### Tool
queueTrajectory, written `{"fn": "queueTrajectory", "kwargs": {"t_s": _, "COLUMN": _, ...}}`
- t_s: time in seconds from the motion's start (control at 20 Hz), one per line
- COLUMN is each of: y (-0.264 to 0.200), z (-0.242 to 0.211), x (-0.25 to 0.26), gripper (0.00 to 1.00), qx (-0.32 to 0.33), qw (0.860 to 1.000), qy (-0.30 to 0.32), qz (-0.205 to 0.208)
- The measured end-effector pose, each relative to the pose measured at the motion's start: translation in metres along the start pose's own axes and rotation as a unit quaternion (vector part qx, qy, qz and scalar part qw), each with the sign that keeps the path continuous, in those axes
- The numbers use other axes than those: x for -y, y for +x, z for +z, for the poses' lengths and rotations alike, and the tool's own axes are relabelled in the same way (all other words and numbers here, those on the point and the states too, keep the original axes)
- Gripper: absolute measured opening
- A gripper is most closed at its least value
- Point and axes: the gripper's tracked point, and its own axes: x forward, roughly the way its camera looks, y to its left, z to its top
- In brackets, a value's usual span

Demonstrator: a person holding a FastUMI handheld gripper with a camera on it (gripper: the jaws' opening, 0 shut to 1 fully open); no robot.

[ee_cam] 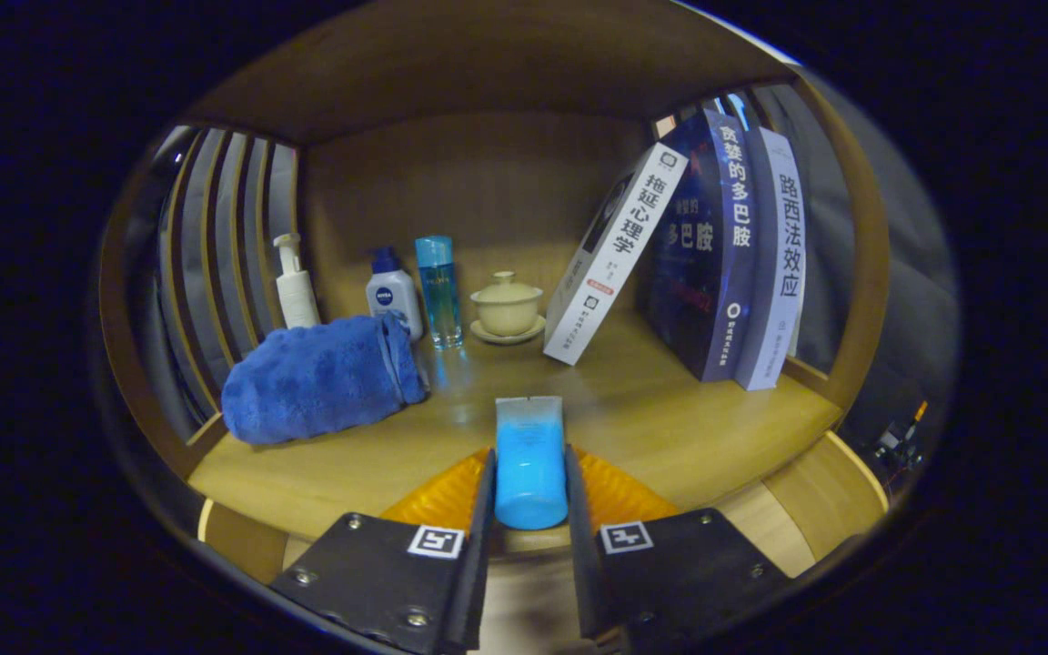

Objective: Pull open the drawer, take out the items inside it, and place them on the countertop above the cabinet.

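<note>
Wooden table (670, 437) set into a shelf-like alcove, slatted sides and a plain wood back panel, dim light. Along the back stand a white pump bottle (295, 282), a squat white bottle with a blue cap (393, 296), a tall clear-blue bottle (438, 291) and a lidded cream cup on its saucer (507, 307); a rolled blue towel (319, 377) lies left of centre, and three books (715, 255) stand to the right, the nearest one leaning. The tongs (529, 491) are closed narrow on a blue tube (529, 455) — both fingers press its sides, and it points forward over the table's front edge, apparently not yet set down. Judgement: this is the placing step for one drawer item. Risks — the tube looks soft and smooth, so it could slip or squirt out as the grip eases; released while above the edge, it could roll back off the table; pushed too far in, it could knock the tall bottle or catch the towel. Open spot straight ahead looks safest.
</note>
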Motion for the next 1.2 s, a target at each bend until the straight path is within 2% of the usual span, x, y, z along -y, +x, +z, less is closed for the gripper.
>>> {"fn": "queueTrajectory", "kwargs": {"t_s": 0.1, "y": -0.01, "z": -0.002, "x": -0.002, "gripper": 0.44, "qx": -0.003, "qw": 1.0, "qy": 0.0, "qz": -0.002}}
{"fn": "queueTrajectory", "kwargs": {"t_s": 0.45, "y": -0.055, "z": 0.004, "x": -0.002, "gripper": 0.99, "qx": 0.007, "qw": 1.0, "qy": -0.001, "qz": 0.015}}
{"fn": "queueTrajectory", "kwargs": {"t_s": 0.75, "y": -0.11, "z": 0.024, "x": 0.015, "gripper": 0.99, "qx": 0.035, "qw": 0.999, "qy": 0.001, "qz": 0.023}}
{"fn": "queueTrajectory", "kwargs": {"t_s": 1.0, "y": -0.179, "z": 0.036, "x": 0.026, "gripper": 0.99, "qx": 0.072, "qw": 0.995, "qy": 0.038, "qz": 0.052}}
{"fn": "queueTrajectory", "kwargs": {"t_s": 1.2, "y": -0.227, "z": 0.024, "x": 0.042, "gripper": 0.99, "qx": 0.086, "qw": 0.994, "qy": 0.03, "qz": 0.062}}
